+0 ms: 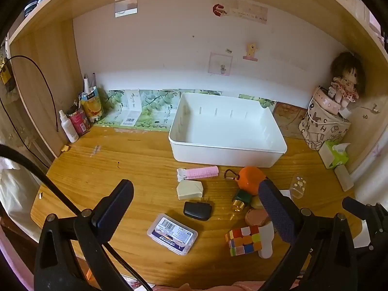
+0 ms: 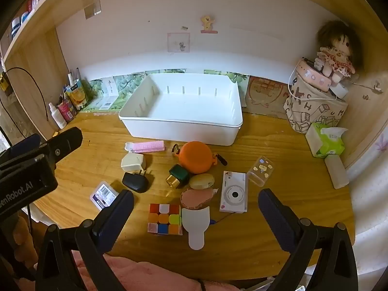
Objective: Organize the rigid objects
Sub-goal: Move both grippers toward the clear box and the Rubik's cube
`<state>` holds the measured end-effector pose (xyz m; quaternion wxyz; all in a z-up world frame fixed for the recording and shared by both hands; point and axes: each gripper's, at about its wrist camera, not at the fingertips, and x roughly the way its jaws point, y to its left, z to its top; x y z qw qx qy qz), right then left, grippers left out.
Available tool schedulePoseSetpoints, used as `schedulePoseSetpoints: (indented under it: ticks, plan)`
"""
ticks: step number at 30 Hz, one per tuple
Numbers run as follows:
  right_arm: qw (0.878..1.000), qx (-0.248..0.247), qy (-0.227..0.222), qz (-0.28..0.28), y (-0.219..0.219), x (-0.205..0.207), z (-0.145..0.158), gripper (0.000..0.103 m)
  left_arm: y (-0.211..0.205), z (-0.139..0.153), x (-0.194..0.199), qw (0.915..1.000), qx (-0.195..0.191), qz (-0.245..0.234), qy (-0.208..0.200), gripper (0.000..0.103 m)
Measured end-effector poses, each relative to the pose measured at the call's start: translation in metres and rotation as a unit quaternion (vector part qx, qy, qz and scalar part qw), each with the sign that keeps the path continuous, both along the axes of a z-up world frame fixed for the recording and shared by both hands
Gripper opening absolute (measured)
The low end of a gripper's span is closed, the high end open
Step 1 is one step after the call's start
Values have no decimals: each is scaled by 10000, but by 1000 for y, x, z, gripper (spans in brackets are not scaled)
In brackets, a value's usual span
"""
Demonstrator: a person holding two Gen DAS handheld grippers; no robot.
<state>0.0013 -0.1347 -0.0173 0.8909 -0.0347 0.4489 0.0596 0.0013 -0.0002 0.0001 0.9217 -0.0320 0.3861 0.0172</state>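
Wooden desk [image 2: 278, 220], pretty cluttered.
Holds white bin [image 2: 180, 123], cube [image 2: 165, 219], camera [image 2: 233, 192], orange pouch [image 2: 196, 157], black charger [image 2: 135, 181], tissues [image 2: 326, 140].

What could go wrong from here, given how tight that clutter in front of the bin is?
1. The Rubik's cube touches the white scoop-shaped piece; gripping one may drag the other.
2. The orange round pouch sits close to the green-and-gold bottle, leaving little finger room.
3. The white bin is empty, so a bump may slide it.
Both the left gripper and right gripper are open and hold nothing.
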Motion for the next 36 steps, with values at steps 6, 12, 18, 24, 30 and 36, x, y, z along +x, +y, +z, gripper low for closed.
schedulePoseSetpoints:
  ticks: [6,12,18,24,30,36]
  plan:
    - [10000,39,72,11,4,-2,0,103,0,6,-4,9999,-120,23,-40,102]
    - [9999,2,129,-1,5,-17,-3,102,-1,9,-15,9999,-137,-16,39,102]
    - [9995,-106,281,21,21,-35,-7,102,15,0,-27,9996,-198,-119,165,102]
    - [9984,-64,567,-38,19,-42,-12,102,14,-11,-31,9982,-181,-174,541,102]
    - [9954,121,942,-130,16,-49,-23,100,16,-20,-33,9966,-179,-195,782,102]
    - [9920,214,1227,-210,13,-50,-33,100,24,-36,-29,9908,-279,-170,1315,102]
